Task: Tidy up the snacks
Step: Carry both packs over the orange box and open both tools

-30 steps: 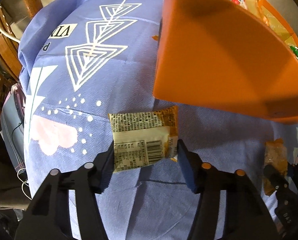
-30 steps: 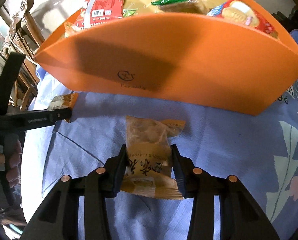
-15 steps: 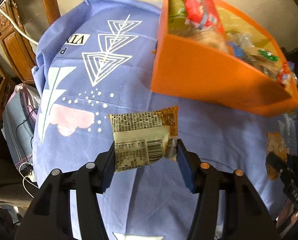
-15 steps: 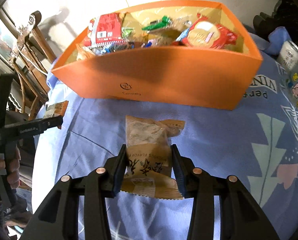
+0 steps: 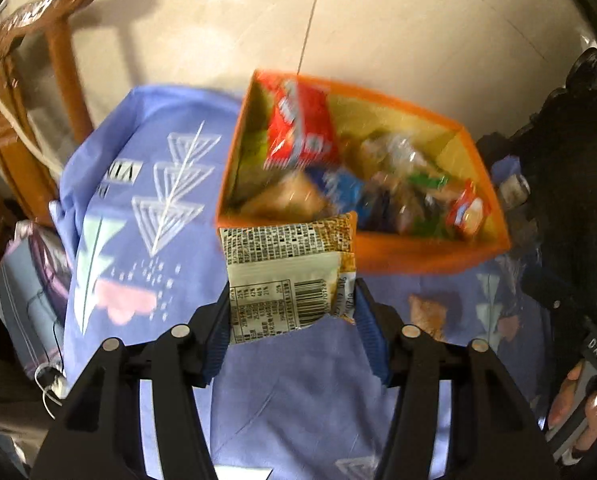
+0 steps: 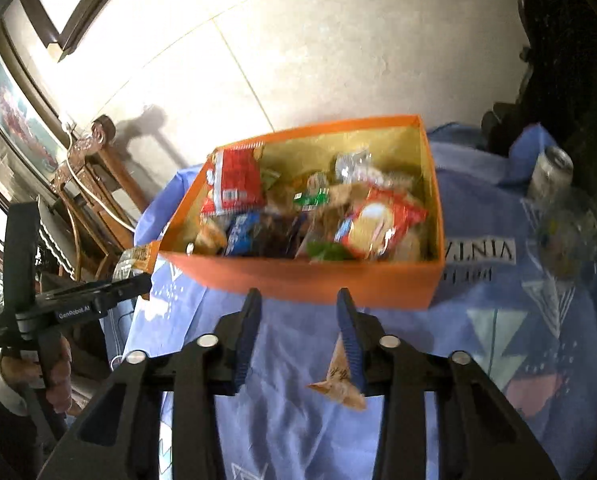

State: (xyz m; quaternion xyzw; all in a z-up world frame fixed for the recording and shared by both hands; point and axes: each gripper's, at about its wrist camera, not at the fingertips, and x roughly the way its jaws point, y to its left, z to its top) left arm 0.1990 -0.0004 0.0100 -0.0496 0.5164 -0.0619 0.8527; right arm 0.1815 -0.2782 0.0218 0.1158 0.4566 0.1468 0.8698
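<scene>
Snack packet (image 5: pixel 282 276) – clenched in left gripper (image 5: pixel 292 290), just short of orange box (image 5: pixel 418 256) | right gripper (image 6: pixel 298 296) – jaws just closing, gap empty, second packet (image 6: pixel 338 380) only at 1 finger | risk: unheld, it falls to bench (image 6: pixel 290 424).

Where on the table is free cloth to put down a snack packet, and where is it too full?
Bare cloth lies left of the orange box, over the triangle print, and before its near wall. Inside, the box is crowded; a can stands beside it.
</scene>
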